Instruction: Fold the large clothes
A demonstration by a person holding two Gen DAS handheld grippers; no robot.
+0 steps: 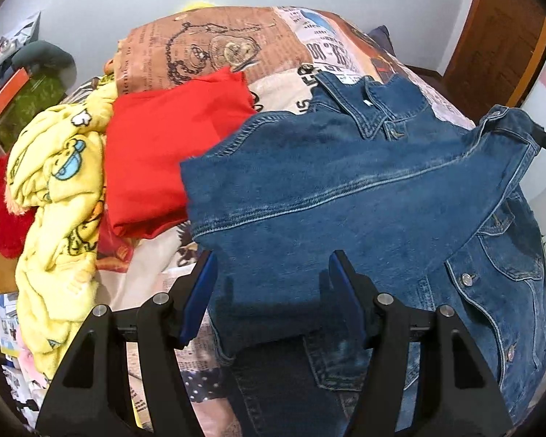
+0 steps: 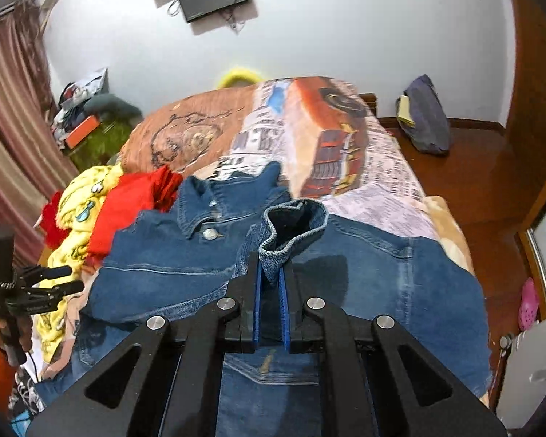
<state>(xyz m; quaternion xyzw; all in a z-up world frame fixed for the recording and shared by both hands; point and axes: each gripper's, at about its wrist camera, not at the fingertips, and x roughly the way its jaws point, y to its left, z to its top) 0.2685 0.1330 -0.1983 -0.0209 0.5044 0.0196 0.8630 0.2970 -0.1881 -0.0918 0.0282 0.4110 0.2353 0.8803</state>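
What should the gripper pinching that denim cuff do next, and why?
Probably carry the cuff across the denim jacket toward its middle and lay the sleeve flat. The right gripper is shut on it, while the left gripper hangs open over the jacket.

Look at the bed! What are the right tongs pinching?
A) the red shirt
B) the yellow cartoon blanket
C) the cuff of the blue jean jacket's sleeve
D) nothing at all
C: in the right wrist view the right tongs are squeezed shut on the sleeve cuff of the denim jacket, while the red shirt and the yellow blanket lie off to the side.
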